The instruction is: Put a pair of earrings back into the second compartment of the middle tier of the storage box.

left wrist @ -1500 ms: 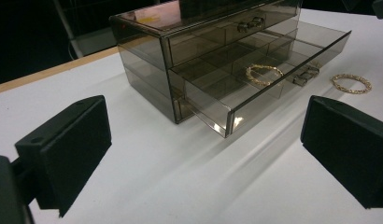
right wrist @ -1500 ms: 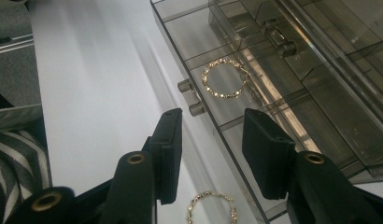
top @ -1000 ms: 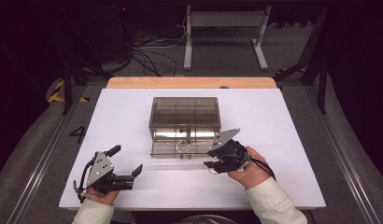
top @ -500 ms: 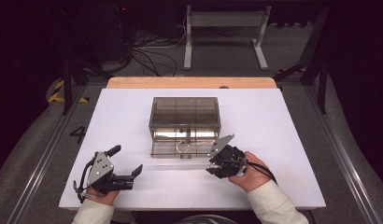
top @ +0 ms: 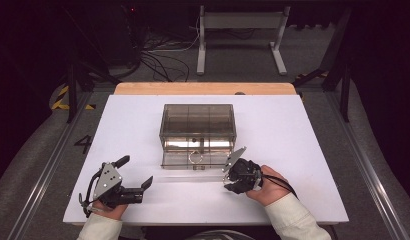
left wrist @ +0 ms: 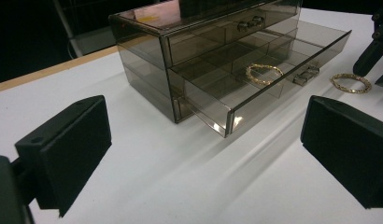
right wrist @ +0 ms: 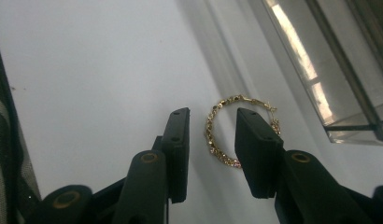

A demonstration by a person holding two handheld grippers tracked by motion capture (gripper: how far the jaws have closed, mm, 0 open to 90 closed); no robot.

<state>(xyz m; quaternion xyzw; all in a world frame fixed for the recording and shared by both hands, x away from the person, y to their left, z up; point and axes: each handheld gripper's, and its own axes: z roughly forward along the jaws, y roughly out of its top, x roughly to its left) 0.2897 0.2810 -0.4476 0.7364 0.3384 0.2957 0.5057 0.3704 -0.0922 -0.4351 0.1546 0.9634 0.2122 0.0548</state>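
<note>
A smoky clear drawer box (top: pixel 198 120) stands mid-table with its lower drawer (left wrist: pixel 255 93) pulled out toward me. One gold hoop (left wrist: pixel 263 73) lies inside that drawer. A second gold hoop (right wrist: pixel 216 140) lies flat on the white table just in front of the drawer's right corner. My right gripper (right wrist: pixel 210 116) is down over it, open by a narrow gap, with the hoop's left arc between the jaws and not pinched. My left gripper (top: pixel 135 171) rests at the front left, wide open and holding nothing, facing the box.
The white table top (top: pixel 303 130) has bare room on both sides of the box. A wooden strip (top: pixel 203 88) runs along the far edge. Dark floor, cables and a metal stand (top: pixel 240 37) lie beyond it.
My right gripper has come a little toward me and down to the hoop on the table. The left gripper and the box have not moved.
</note>
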